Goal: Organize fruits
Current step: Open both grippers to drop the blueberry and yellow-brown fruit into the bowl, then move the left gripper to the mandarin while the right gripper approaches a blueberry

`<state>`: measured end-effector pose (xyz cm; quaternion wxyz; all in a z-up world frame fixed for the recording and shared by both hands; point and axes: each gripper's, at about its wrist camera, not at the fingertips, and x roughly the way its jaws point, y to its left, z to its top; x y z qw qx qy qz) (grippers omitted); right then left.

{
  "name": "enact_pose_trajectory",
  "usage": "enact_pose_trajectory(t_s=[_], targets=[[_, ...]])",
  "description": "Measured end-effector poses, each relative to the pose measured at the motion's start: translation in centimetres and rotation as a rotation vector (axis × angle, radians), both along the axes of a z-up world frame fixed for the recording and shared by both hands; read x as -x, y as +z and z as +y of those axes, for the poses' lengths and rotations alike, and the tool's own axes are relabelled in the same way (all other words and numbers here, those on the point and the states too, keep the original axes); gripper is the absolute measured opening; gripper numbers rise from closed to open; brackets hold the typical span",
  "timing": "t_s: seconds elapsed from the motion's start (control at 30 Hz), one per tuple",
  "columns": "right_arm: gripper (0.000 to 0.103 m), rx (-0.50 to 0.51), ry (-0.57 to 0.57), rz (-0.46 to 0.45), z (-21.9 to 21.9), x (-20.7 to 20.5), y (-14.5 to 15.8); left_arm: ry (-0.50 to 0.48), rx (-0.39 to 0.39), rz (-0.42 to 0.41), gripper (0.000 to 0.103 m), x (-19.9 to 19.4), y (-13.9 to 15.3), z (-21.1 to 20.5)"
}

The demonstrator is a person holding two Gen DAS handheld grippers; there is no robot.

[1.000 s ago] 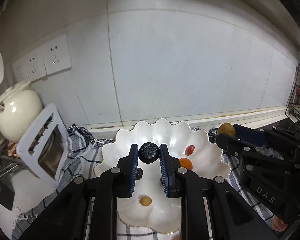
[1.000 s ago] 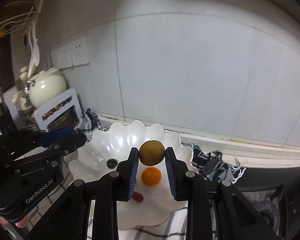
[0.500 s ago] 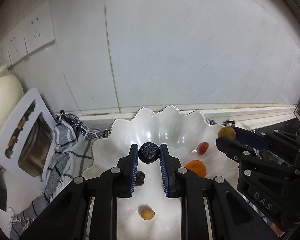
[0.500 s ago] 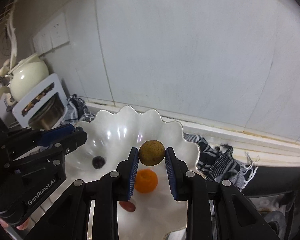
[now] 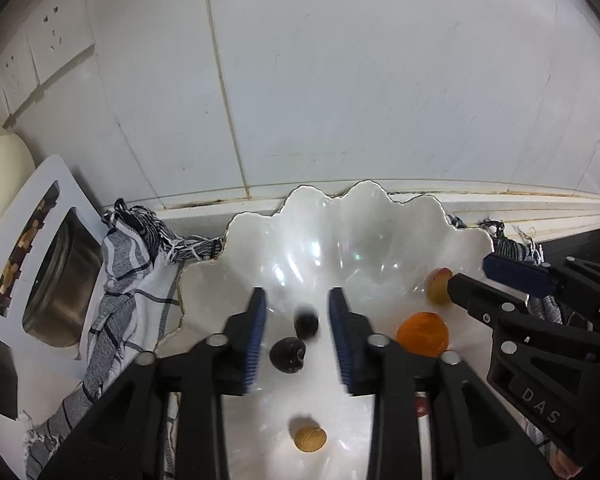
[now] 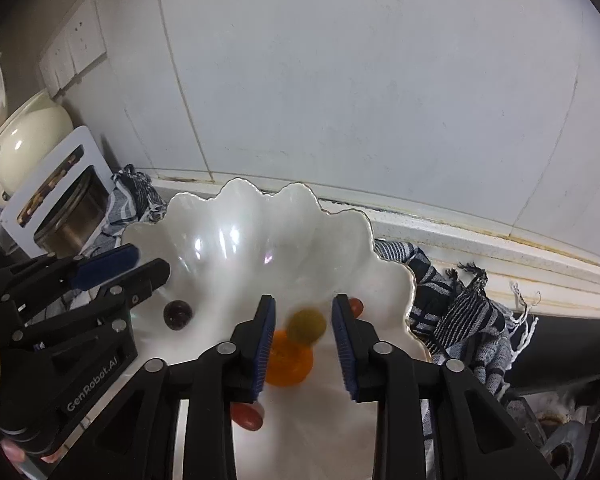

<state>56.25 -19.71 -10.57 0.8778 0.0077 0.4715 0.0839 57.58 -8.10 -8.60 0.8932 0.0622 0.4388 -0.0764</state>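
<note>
White tiled wall (image 5: 340, 80) with sockets (image 5: 56, 36), stained grout along the pale counter ledge (image 6: 500, 240)

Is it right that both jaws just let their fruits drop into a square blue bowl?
Not quite. The bowl is white and scalloped, as the left wrist view shows. Both jaws have just been opening, with the dark fruit and yellow-brown fruit loose between them.

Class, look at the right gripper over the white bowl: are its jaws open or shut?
Open. The right gripper has just been opening; the blurred yellow-green fruit sits between the pads with gaps either side.
</note>
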Motion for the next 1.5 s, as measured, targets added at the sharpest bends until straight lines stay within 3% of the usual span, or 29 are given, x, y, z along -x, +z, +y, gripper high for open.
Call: enact_pose_trajectory(t_s=[0.07,0.17,0.4,0.87,1.03,1.5], targets=[[0.041,-0.003,-0.011,-0.004,-0.2,0.0,0.0,0.002,0.0,-0.006,0.039,0.2,0.3,0.1],[0.041,0.002,-0.019,-0.015,-0.5,0.4,0.3,0.01,-0.015,-0.023,0.051,0.7,0.8,0.2],[0.041,0.024,-0.029,-0.084,-1.0,2.8,2.6,0.006,-0.022,-0.067,0.06,3.2,2.8,0.6],[0.041,0.018,-0.028,-0.22,-1.7,9.6,7.5,-0.017,0.006,-0.204,0.066,10.7,8.2,1.9],[0.041,0.066,-0.02,-0.273,-1.1,12.2,8.7,-0.024,0.004,-0.245,0.067,13.6,9.3,2.6],[0.041,0.069,0.007,-0.378,0.4,19.4,11.7,-0.048,0.021,-0.328,0.071,20.5,11.6,4.2]])
